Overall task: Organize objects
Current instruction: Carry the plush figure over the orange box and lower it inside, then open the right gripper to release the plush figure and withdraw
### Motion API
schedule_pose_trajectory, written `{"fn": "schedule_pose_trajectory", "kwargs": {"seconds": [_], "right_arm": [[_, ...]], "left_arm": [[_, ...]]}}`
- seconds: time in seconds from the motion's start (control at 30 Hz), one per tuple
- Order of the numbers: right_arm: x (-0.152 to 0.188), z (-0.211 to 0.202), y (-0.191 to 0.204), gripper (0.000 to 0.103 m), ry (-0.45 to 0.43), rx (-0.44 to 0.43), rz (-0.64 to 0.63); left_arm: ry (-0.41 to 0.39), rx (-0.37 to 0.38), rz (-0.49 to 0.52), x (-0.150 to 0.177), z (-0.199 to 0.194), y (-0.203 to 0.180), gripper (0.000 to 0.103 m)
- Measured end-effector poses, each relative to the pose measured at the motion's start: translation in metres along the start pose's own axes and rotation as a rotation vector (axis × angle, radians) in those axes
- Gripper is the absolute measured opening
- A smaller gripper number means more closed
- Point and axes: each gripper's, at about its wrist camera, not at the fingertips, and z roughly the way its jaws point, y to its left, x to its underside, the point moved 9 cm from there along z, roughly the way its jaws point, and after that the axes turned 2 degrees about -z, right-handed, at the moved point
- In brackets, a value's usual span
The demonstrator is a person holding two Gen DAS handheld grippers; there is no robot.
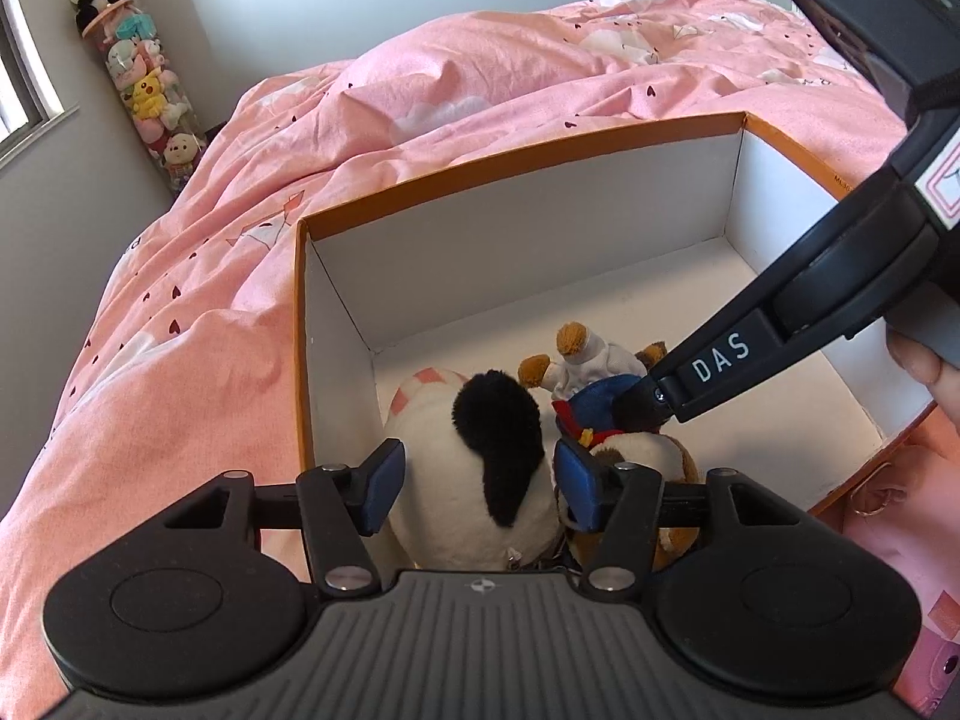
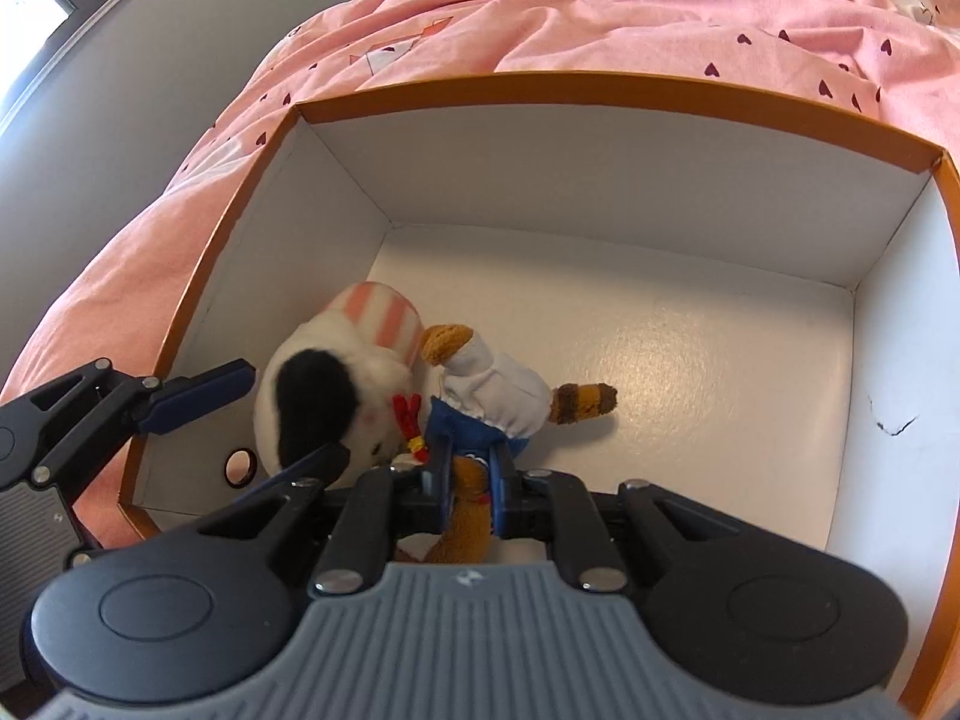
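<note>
An orange-rimmed white box (image 1: 510, 177) (image 2: 600, 87) sits on the pink bed. Inside it lies a white plush dog with a black ear (image 1: 480, 474) (image 2: 324, 402). My left gripper (image 1: 474, 480) is open, its blue pads on either side of the dog; it also shows at the left of the right wrist view (image 2: 264, 414). My right gripper (image 2: 471, 480) is shut on a brown plush in a blue and white outfit (image 2: 498, 390) (image 1: 591, 360), low in the box beside the dog. The right gripper's body (image 1: 780, 330) reaches in from the upper right.
A pink heart-print duvet (image 1: 420, 90) (image 2: 660, 6) covers the bed around the box. A tall clear tube of small plush toys topped by a panda (image 1: 144, 78) stands in the left corner by the grey wall. The right half of the box floor (image 2: 690, 372) is bare.
</note>
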Motion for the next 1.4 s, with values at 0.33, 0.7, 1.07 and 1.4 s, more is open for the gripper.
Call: {"fn": "schedule_pose_trajectory", "kwargs": {"seconds": [0.33, 0.7, 1.07, 1.4], "right_arm": [[-0.002, 0.01, 0.005, 0.013, -0.001, -0.003, 0.007], [-0.004, 0.018, 0.008, 0.019, 0.005, 0.006, 0.009], [0.008, 0.003, 0.006, 0.044, 0.025, -0.064, 0.055], [0.01, 0.023, -0.005, 0.046, 0.083, -0.182, 0.225]], "left_arm": [[-0.086, 0.111, -0.032, -0.008, -0.03, 0.006, 0.052], [-0.016, 0.201, -0.149, 0.001, -0.021, 0.028, 0.036], [0.041, 0.178, -0.008, -0.012, 0.001, 0.015, 0.036], [0.052, 0.256, 0.07, -0.018, 0.015, 0.013, 0.03]]}}
